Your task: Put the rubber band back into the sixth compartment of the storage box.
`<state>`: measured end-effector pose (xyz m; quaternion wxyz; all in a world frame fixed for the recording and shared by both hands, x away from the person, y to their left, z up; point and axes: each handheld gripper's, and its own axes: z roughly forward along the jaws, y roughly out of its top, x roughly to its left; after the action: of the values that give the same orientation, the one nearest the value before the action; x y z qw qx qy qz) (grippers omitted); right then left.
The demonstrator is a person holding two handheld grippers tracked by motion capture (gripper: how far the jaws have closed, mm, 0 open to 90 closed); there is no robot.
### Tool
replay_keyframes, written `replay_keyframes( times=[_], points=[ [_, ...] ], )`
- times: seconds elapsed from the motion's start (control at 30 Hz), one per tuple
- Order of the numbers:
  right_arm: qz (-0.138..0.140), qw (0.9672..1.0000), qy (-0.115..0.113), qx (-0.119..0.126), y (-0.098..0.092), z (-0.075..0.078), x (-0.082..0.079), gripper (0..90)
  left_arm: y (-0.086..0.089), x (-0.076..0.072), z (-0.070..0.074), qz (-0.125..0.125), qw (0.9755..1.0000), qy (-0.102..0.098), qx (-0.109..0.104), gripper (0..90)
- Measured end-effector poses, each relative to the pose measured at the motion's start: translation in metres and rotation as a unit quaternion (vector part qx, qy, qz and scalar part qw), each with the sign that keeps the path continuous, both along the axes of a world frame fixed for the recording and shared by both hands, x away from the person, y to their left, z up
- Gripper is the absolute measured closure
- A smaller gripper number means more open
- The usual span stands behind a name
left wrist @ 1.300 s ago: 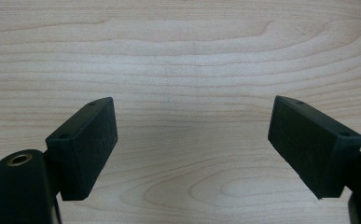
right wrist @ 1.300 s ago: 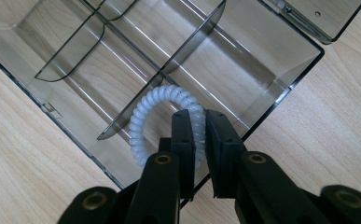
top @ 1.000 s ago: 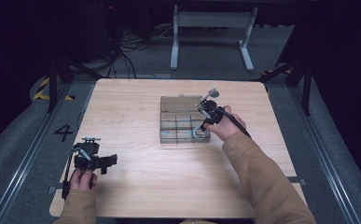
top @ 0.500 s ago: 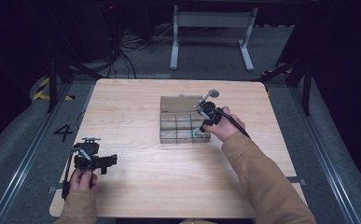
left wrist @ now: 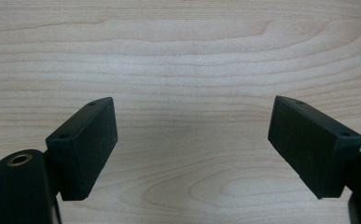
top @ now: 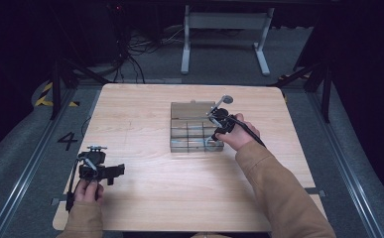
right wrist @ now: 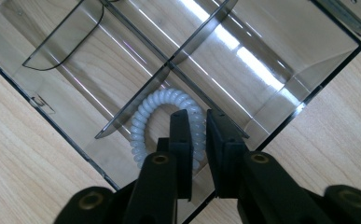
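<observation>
A clear plastic compartment box (top: 194, 106) lies open on the wooden table, right of centre. A white coiled hair tie (right wrist: 143, 122) lies in its near right compartment (top: 208, 144). My right gripper (right wrist: 199, 120) points down into that compartment (top: 211, 140). Its jaws have just been opening; they stand a little apart, with a stretch of the coil showing in the narrow gap between them and neither pad pressing on it. My left gripper (top: 116, 171) rests near the table's front left, open wide over bare wood (left wrist: 192, 122) with nothing between its pads.
Thin clear dividers (right wrist: 136, 100) split the box into several compartments; the others that I see hold nothing. The box's lid (top: 191, 110) lies flat behind it. Bare tabletop (top: 135, 114) stretches to the left and in front of the box.
</observation>
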<state>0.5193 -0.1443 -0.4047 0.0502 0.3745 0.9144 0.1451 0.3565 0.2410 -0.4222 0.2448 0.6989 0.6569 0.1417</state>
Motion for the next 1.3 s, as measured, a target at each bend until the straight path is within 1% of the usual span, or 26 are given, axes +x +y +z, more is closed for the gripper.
replay_keyframes(
  times=[0.07,0.2,0.3,0.37,0.6,0.63,0.8,0.93,1.03,1.17,1.2,1.3],
  points=[
    [0.001,1.0,-0.003,0.005,0.0,0.001,0.0,75.7,0.0,0.0,0.0,0.001,1.0,0.0,-0.001,16.3],
    [-0.002,0.9999,-0.005,0.009,0.0,0.002,0.0,72.1,0.0,0.0,0.0,0.001,1.0,0.001,-0.001,16.3],
    [-0.004,0.9998,-0.01,0.014,0.0,0.005,-0.002,71.7,0.0,0.001,0.0,0.0,1.0,0.0,-0.001,16.3],
    [0.001,0.9997,-0.015,0.019,-0.001,0.008,-0.003,71.5,0.0,0.001,0.0,0.0,1.0,0.0,-0.002,16.3],
    [0.0,0.999,-0.028,0.035,-0.006,0.023,-0.01,71.0,-0.002,0.002,0.0,-0.002,1.0,0.0,0.0,16.3],
    [0.0,0.9989,-0.027,0.038,-0.008,0.025,-0.011,71.0,-0.002,0.002,0.0,-0.002,1.0,0.0,-0.001,16.3],
    [-0.001,0.9977,-0.034,0.058,-0.017,0.039,-0.018,70.5,-0.002,0.002,0.0,-0.003,1.0,0.0,-0.001,16.3],
    [-0.001,0.997,-0.04,0.066,-0.026,0.046,-0.024,70.1,-0.002,0.002,0.0,-0.002,1.0,-0.001,-0.001,16.3],
    [-0.001,0.9963,-0.043,0.074,-0.034,0.05,-0.029,69.5,-0.002,0.002,0.0,0.0,1.0,0.0,-0.001,16.3],
    [-0.011,0.9952,-0.048,0.084,-0.048,0.055,-0.036,68.4,-0.002,0.002,0.001,-0.002,1.0,-0.001,-0.001,16.3],
    [-0.011,0.9952,-0.048,0.084,-0.048,0.055,-0.036,68.4,-0.002,0.002,0.001,-0.001,1.0,-0.001,-0.001,16.3],
    [-0.016,0.9947,-0.052,0.088,-0.057,0.058,-0.042,67.6,-0.003,0.002,0.001,-0.002,1.0,-0.002,0.0,16.3]
  ],
)
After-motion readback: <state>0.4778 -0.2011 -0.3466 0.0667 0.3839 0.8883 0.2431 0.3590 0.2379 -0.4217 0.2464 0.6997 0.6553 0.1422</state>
